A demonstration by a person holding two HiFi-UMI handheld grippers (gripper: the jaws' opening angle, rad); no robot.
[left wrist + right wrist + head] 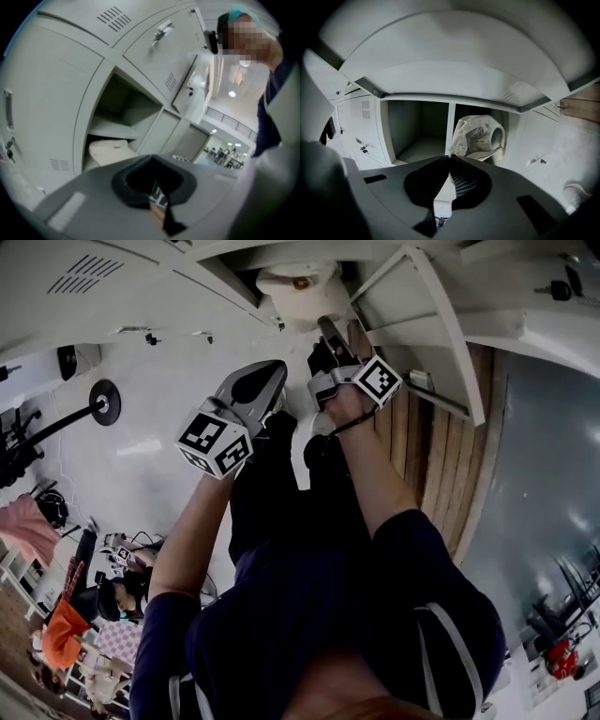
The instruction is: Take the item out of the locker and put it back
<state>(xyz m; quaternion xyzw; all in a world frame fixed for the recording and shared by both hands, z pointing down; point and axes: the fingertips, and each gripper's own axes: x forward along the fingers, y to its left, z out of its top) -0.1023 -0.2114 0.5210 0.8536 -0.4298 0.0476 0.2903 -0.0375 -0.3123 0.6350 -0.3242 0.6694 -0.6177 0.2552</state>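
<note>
Pale grey lockers [361, 117] fill the wall, with two compartments standing open. The white wrapped bundle [480, 136] sits in the right-hand one, just beside the divider [450, 124], its round end turned outward and rightward. Its print is too small to read. The right gripper [450, 158] and left gripper [151, 157] hang out front, jaws pressed together on nothing.

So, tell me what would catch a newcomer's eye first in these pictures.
The white bag stands out first, stuffed into the right-hand open compartment of the locker in the right gripper view, beside a bare compartment. Next come the left gripper and the right gripper, both with jaws together and holding nothing, aimed at the locker.
</note>
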